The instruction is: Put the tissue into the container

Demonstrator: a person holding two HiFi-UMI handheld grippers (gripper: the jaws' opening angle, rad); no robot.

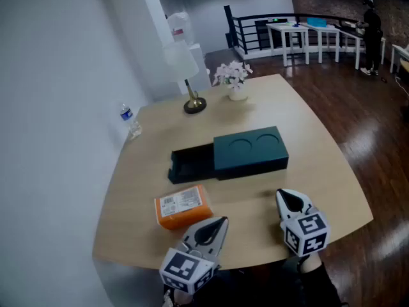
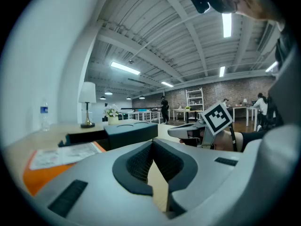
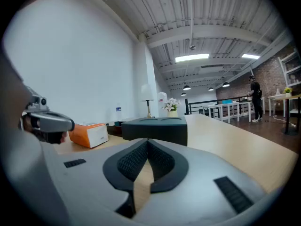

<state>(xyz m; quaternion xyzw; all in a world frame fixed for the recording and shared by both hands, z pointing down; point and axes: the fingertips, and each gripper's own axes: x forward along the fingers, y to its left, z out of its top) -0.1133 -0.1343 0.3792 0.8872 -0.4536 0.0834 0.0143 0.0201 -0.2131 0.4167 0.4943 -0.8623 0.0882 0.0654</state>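
Note:
The orange tissue pack (image 1: 183, 205) lies flat on the round wooden table (image 1: 319, 152), near its front edge. Behind it stands the dark green container (image 1: 249, 149) with its drawer (image 1: 190, 163) pulled out to the left. My left gripper (image 1: 222, 222) hovers just right of the pack, shut and empty. My right gripper (image 1: 283, 198) is further right, shut and empty, in front of the container. The left gripper view has the pack (image 2: 61, 159) low at left, the container (image 2: 127, 132) ahead and the right gripper (image 2: 197, 132). The right gripper view shows the pack (image 3: 89, 134) and container (image 3: 155, 128).
A table lamp (image 1: 192, 98), a vase of flowers (image 1: 235, 78) and a water bottle (image 1: 130, 120) stand at the table's far side. A white wall runs close along the left. Beyond a railing (image 1: 255, 31) are white tables and a person (image 1: 370, 37).

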